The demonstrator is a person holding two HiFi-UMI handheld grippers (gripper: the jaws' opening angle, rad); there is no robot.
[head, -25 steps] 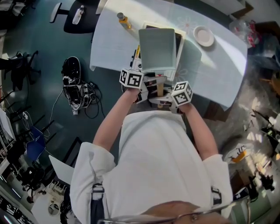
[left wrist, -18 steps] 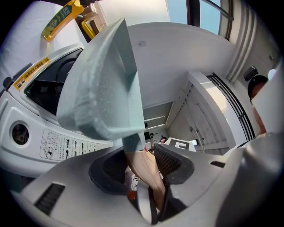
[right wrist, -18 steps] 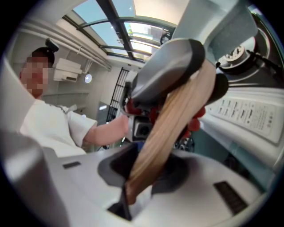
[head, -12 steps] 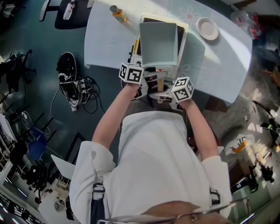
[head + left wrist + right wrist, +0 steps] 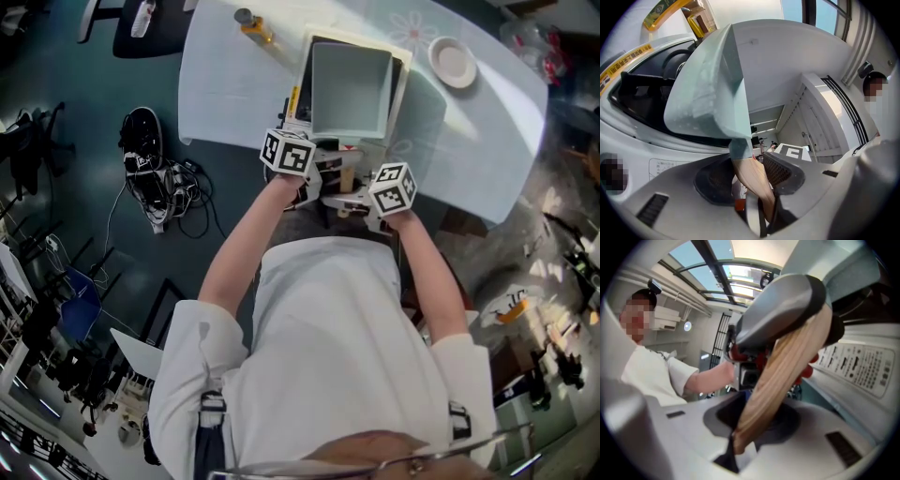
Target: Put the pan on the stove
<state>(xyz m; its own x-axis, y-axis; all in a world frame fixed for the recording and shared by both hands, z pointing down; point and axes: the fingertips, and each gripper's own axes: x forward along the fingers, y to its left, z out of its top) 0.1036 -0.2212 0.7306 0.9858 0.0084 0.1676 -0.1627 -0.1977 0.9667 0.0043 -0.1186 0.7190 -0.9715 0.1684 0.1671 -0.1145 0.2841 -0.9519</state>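
Note:
A square pale-green pan with a wooden handle hangs over the white tabletop stove. Both grippers hold the handle. My left gripper is shut on it near the pan, and my right gripper is shut on it farther back. In the left gripper view the pan tilts above the black burner, with the handle squeezed between the pads of my left gripper. In the right gripper view the handle runs slantwise through my right gripper.
The stove stands on a table with a white cloth. A small white plate lies at the back right and a bottle at the back left. Cables and a dark bag lie on the floor to the left.
The pan and both grippers have moved a little forward and to the right over the stove. Both grips stay the same.

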